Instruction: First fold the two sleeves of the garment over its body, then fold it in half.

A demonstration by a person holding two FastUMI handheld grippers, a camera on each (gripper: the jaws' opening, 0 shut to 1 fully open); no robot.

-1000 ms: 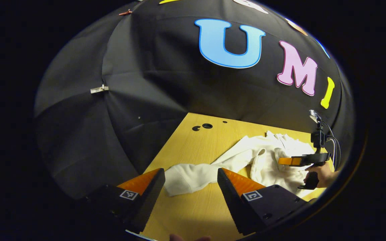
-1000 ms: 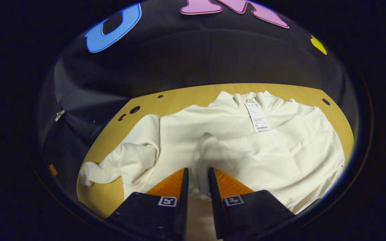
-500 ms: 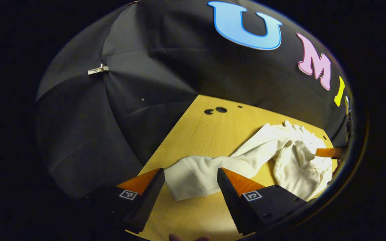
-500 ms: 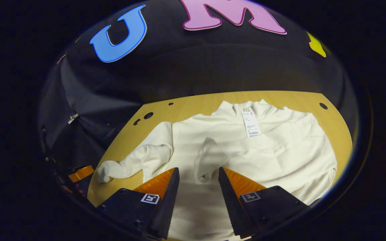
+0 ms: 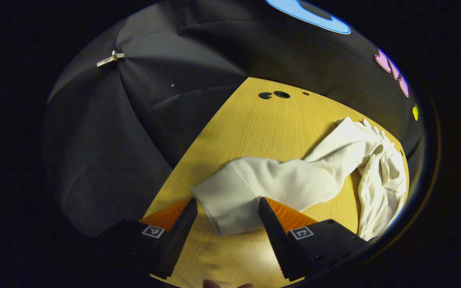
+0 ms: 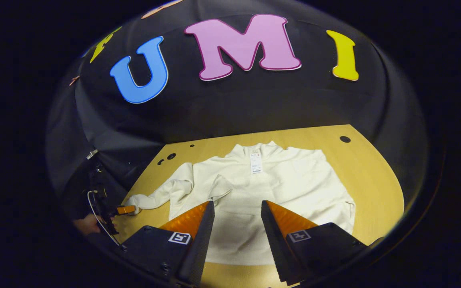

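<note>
The left gripper had its fingers spread on either side of the cuff of the outstretched sleeve, not pinching it. The cream garment lay flat on the wooden table. The right gripper hovered above its hem, fingers spread and empty.

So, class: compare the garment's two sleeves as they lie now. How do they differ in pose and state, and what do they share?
The left sleeve stretches out sideways onto the bare table; the right sleeve lies folded over the garment's body. The left sleeve's cuff sits between the left gripper's open jaws; the right gripper holds nothing. Both are the same cream fabric.
</note>
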